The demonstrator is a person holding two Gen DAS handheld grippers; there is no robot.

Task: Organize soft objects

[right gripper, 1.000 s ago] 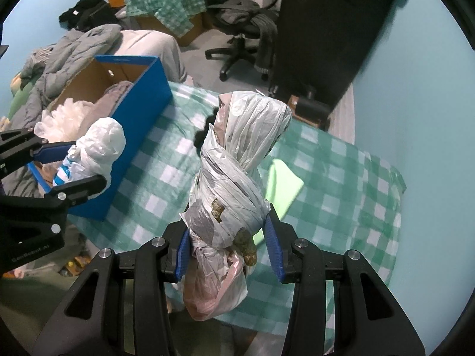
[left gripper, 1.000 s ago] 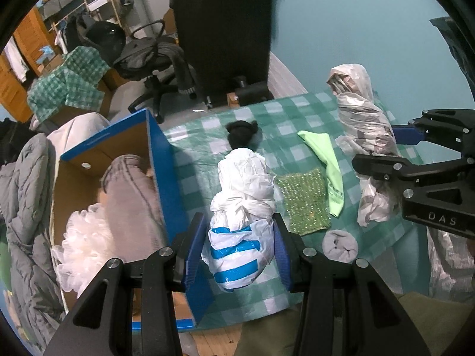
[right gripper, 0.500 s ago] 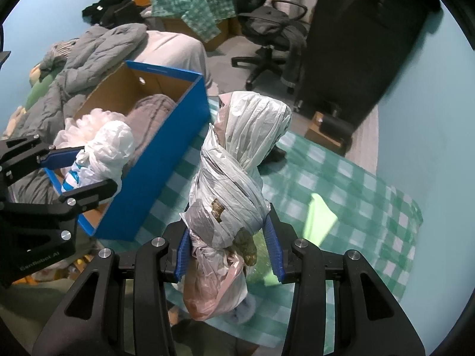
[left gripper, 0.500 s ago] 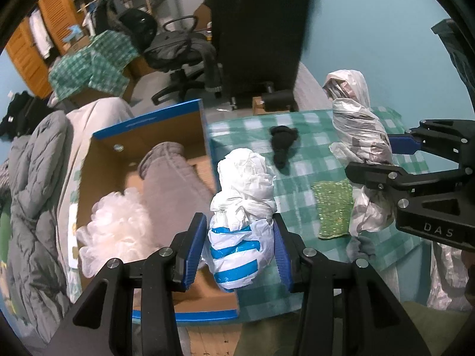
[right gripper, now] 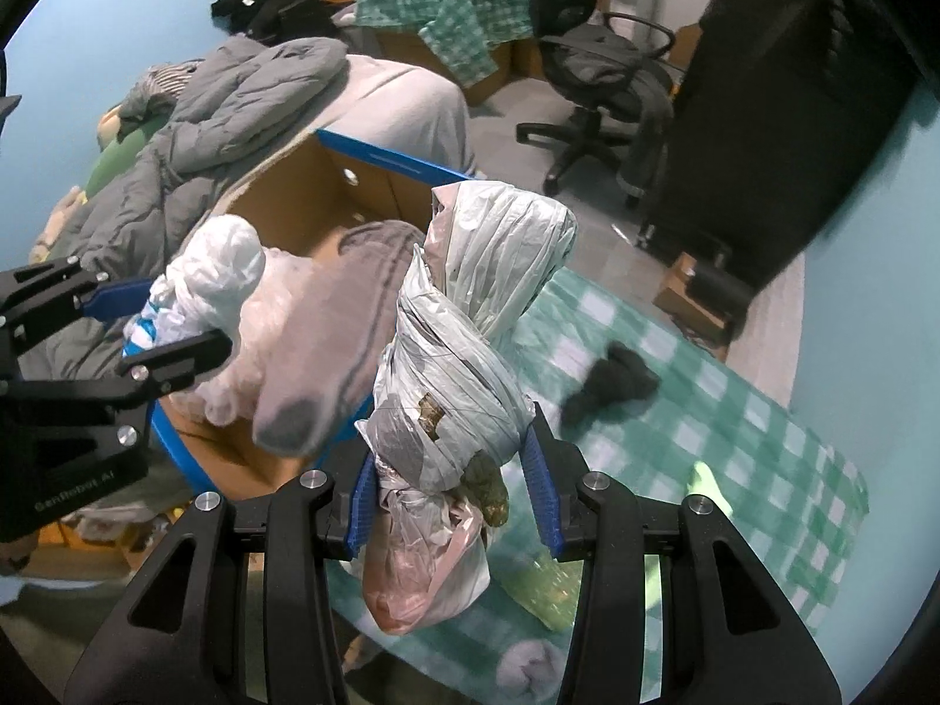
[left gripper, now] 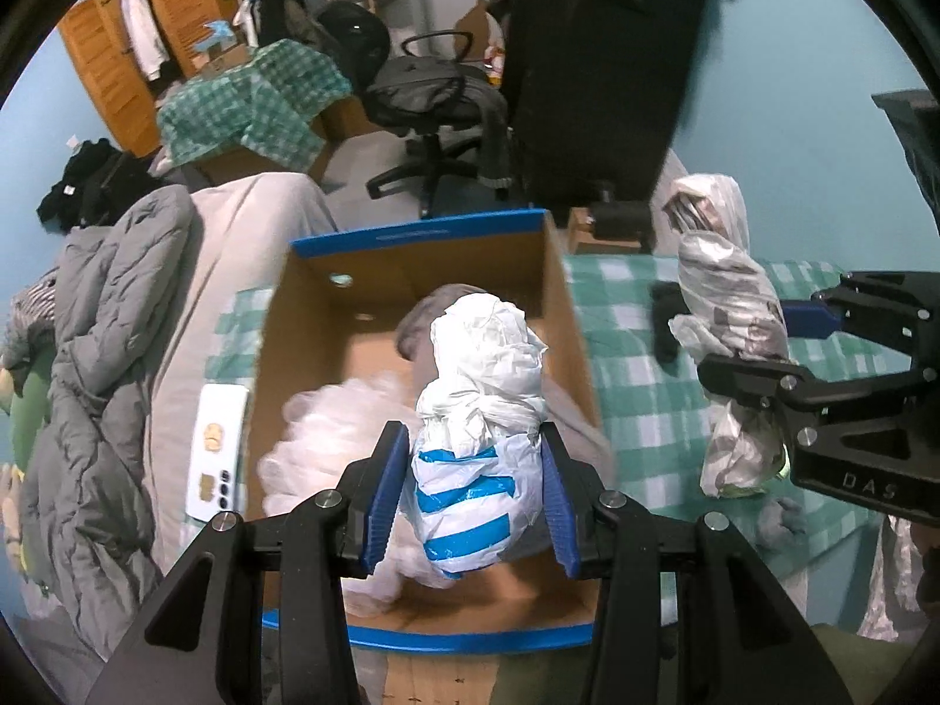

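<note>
Left wrist view: your left tool [left gripper: 476,493] pinches one white bundle with blue stripes [left gripper: 479,411] between its blue pads, directly above the open blue cardboard box [left gripper: 411,235]. Below the tool the box holds one grey garment [left gripper: 435,305] and one white fluffy item [left gripper: 346,429]. One phone [left gripper: 217,458] lies left of the box.

Right wrist view: your right tool [right gripper: 449,505] pinches one grey knotted bag bundle [right gripper: 464,341] above the checked desk [right gripper: 764,452]. Ahead and to the right lies one black item [right gripper: 617,382]; the box wall stands left of the tool.
</note>
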